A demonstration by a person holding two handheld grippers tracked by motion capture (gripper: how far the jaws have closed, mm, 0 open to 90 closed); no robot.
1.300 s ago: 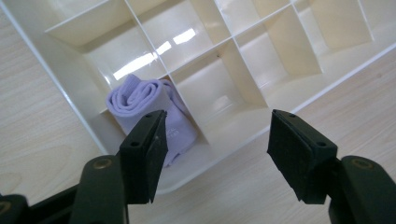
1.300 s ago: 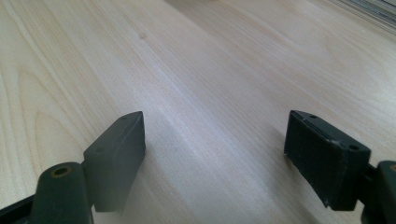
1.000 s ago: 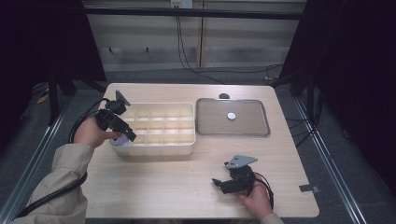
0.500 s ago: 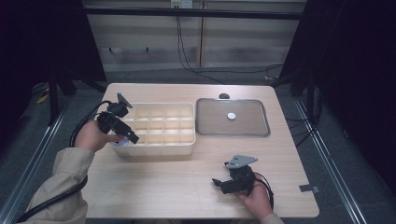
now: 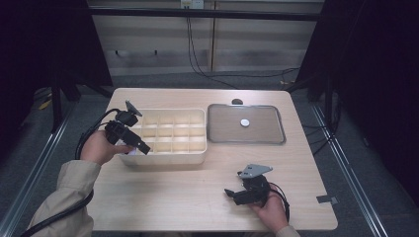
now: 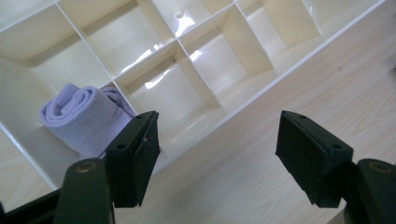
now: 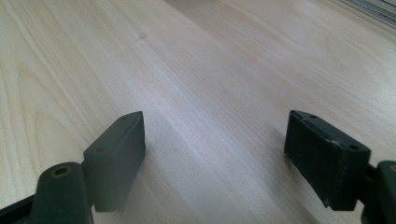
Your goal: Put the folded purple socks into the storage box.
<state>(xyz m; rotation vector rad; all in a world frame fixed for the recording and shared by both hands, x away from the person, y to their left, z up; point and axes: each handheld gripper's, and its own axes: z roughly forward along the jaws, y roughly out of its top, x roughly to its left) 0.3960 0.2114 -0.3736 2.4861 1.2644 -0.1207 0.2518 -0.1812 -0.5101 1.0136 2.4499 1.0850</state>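
rolled lilac sock (image 6: 84,119) lying in a corner cell of the cream divider box (image 5: 170,131), left gripper (image 5: 129,139) just above it

fingers of left gripper (image 6: 217,158) spread and just been opening, nothing between them, one finger (image 6: 135,156) just beside the sock; right gripper (image 5: 237,194) resting low near the front edge of the table (image 5: 197,197), well apart from the box, fingers (image 7: 112,158) spread over bare wood; metal tray (image 5: 276,138) beside the box with a small white disc (image 5: 244,122) in it
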